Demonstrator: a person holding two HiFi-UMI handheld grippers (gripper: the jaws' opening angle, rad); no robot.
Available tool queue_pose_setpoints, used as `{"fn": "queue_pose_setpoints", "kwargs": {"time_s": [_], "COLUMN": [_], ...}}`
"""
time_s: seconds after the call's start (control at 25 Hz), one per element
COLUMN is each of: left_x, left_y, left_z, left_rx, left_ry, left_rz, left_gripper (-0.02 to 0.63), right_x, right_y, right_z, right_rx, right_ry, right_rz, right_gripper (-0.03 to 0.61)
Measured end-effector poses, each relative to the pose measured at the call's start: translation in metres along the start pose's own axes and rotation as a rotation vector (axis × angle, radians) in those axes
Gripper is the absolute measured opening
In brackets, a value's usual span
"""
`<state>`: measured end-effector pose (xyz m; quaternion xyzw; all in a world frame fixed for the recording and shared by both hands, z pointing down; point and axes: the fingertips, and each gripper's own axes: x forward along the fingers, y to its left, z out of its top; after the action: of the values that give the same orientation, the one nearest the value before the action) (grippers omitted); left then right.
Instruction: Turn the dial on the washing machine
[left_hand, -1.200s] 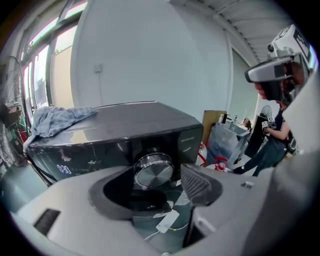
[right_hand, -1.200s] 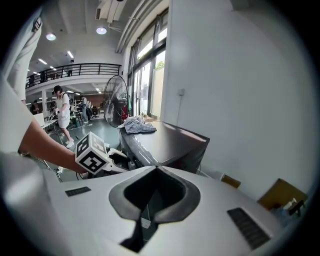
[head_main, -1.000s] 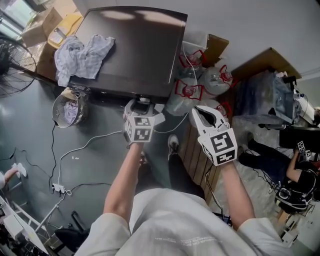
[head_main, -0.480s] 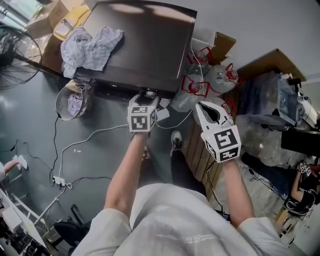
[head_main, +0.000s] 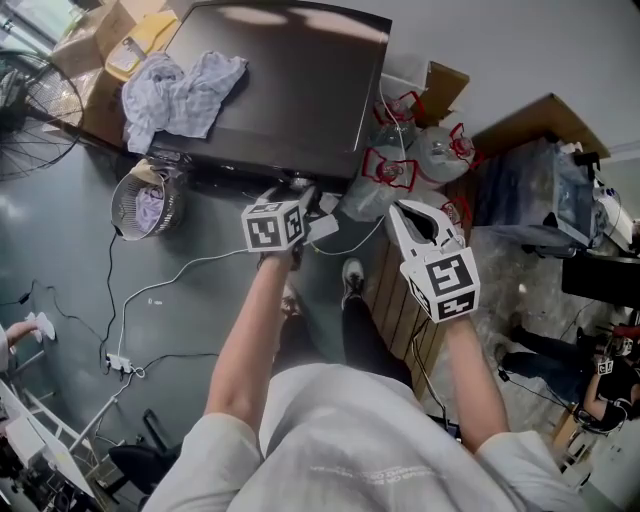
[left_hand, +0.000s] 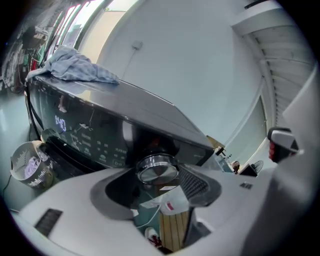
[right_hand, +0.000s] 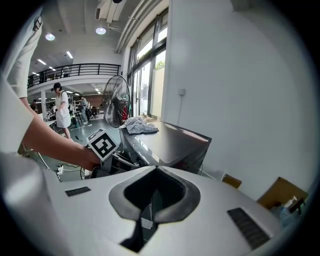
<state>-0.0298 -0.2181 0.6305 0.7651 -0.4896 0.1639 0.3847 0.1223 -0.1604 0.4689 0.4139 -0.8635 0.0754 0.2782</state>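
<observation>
Right claw (right_hand: 156, 168) nearest, jaws together, empty, held off to the right of the machine. Left claw (left_hand: 159, 176) ahead, clamped across the chrome dial (left_hand: 158, 166) on the washing machine (head_main: 290, 90) front panel. Grey cloth (head_main: 178, 82) on the lid, far left.

The left gripper (head_main: 302, 195) has closed the last gap to the front edge of the washing machine (head_main: 280, 90), near its right front corner. Its jaws now sit around the dial (left_hand: 157, 168). Over the last half second the gripper has rolled. Its marker cube (head_main: 272, 226), square-on before, is now tilted and sits a little further left in the head view.
</observation>
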Motion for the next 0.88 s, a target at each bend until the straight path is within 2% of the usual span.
{"fn": "queue_pose_setpoints", "kwargs": {"time_s": [0.24,0.44,0.64,0.88], "left_x": [-0.004,0.001,0.003,0.000], "left_y": [-0.005,-0.009,-0.007,-0.006], "left_z": [0.000,0.002,-0.002,0.002], "left_rx": [0.200,0.220,0.283,0.223], "left_ry": [-0.003,0.004,0.047,0.031], "left_rz": [0.108,0.140,0.182,0.159], "left_gripper": [0.266,0.270,0.258,0.253], "right_x": [-0.005,-0.009,-0.014,-0.018], "right_y": [-0.003,-0.003,-0.005,-0.009], "right_z": [-0.004,-0.008,-0.008,-0.011], "right_rx": [0.008,0.025,0.030,0.044], "right_ry": [0.005,0.007,0.001,0.000], "right_rz": [-0.014,-0.017,-0.024,-0.033], "right_gripper": [0.014,0.014,0.014,0.014]}}
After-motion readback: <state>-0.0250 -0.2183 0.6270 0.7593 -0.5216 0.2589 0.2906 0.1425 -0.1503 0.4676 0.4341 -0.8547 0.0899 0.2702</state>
